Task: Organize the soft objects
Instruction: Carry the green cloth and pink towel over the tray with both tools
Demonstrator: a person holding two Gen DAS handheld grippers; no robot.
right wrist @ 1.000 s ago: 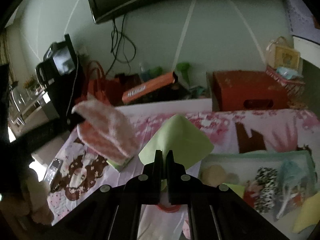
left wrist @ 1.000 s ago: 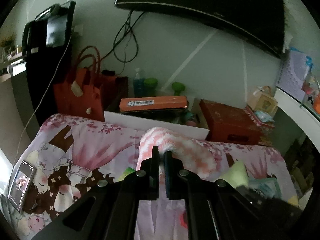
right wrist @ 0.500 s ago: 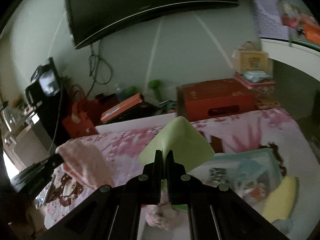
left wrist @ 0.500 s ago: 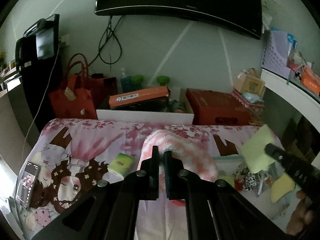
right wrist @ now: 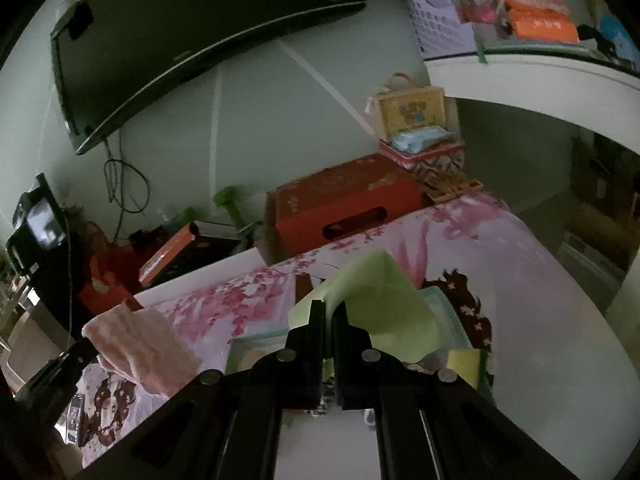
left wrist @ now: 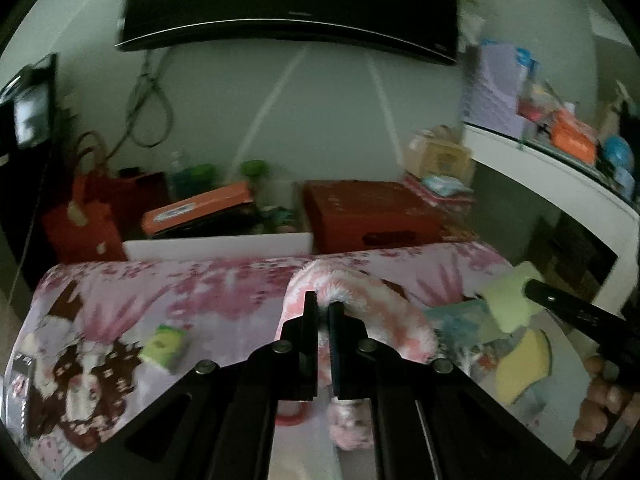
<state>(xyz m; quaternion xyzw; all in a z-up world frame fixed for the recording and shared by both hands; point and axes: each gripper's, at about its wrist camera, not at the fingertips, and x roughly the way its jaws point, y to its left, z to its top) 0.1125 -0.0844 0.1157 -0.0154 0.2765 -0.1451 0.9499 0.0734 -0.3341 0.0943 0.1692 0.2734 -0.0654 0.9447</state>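
The left tool (left wrist: 323, 312) is clamped fully shut on a fluffy pink-and-white sock (left wrist: 360, 300), which arches up over the fingertips and droops away to the right of them. My right tool (right wrist: 328, 312) is likewise shut tight, pinching a pale green cloth (right wrist: 376, 312) that stands up ahead of its tips in a folded peak.

Change noted: over the last second both tools have swung across the bed (left wrist: 200, 292) toward its right-hand side, each carrying its item clear of the bedding. A second ago the left view showed the phone at the bed's left edge and no right tool; now the right tool with its green cloth appears at the far right of that view. The teal tray (right wrist: 444, 304), a second ago well off to the right of the right tool, now sits directly beneath and just ahead of it. The tray already holds other soft pieces, a yellow sponge (right wrist: 464, 364) among them.

Assessment: I judge both items are being brought to the tray for deposit. The green cloth appears nearly in position; the sock is left of the tray and needs further travel. A small green packet (left wrist: 166, 344) lies on the bed, left of the left tool, untouched.
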